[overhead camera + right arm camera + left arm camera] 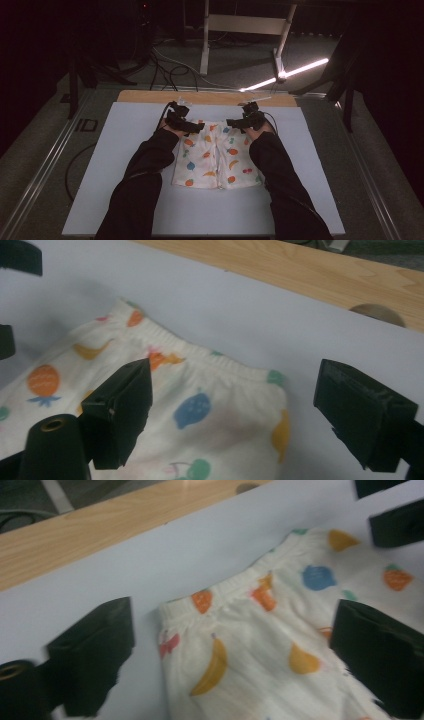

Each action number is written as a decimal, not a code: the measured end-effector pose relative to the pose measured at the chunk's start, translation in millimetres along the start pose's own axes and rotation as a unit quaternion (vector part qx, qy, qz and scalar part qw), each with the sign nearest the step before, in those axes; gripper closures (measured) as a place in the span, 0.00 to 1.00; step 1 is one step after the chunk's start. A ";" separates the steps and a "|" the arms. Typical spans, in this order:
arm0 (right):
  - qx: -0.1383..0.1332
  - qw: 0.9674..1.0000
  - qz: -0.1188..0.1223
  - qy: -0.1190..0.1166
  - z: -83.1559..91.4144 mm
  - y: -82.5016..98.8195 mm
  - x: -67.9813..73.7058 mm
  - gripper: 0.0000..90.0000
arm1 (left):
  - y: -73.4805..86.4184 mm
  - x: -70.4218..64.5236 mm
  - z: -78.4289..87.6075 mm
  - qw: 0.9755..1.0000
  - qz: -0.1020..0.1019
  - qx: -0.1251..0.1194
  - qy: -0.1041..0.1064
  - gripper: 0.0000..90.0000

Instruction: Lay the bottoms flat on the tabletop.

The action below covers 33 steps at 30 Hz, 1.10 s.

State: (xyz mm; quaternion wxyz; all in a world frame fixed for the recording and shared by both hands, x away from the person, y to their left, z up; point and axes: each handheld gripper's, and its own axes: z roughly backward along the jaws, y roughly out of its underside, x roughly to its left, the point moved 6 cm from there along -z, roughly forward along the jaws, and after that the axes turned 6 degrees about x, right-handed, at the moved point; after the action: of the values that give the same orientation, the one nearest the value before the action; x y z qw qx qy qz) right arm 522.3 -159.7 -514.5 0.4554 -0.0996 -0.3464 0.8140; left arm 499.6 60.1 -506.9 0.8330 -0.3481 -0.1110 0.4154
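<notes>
A pair of white children's shorts [215, 160] printed with coloured fruit lies flat on the pale mat [125, 165], waistband towards the far side. My left gripper [196, 127] hovers at the waistband's left corner and my right gripper [234, 122] at its right corner. In the left gripper view, my left gripper [232, 630] stands open with the shorts' [250, 645] waistband corner lying between the jaws, untouched. In the right gripper view, my right gripper [235, 385] is likewise open over the other corner of the shorts [200, 390].
The mat covers a wooden tabletop [150, 96] whose far edge shows bare. Beyond it on the floor are cables [165, 67], a white table frame [240, 25] and a bright light strip [300, 67]. Dark sleeves [145, 170] reach in from the near edge.
</notes>
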 end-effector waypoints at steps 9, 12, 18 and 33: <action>0.012 0.999 0.036 -0.038 8.0 2.4 20.6 0.15 | 10.4 -15.0 19.5 0.999 -0.023 0.013 0.040 0.00; 0.015 0.998 0.047 -0.044 12.2 5.2 26.2 0.15 | 15.1 -20.0 26.2 0.998 -0.026 0.012 0.052 0.00; 0.006 0.996 0.068 -0.052 23.2 11.0 34.9 0.16 | 23.9 -23.1 41.9 0.998 -0.036 0.004 0.055 0.00; -0.007 0.993 0.095 -0.071 33.4 11.8 42.6 0.16 | 37.0 -27.1 75.1 0.996 -0.054 -0.024 0.071 0.00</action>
State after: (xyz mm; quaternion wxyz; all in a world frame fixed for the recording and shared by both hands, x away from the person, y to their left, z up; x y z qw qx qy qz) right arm 474.3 -145.1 -490.9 0.3491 -0.0769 -0.3723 0.8565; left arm 424.1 91.1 -473.9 0.8514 -0.3904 -0.0806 0.3409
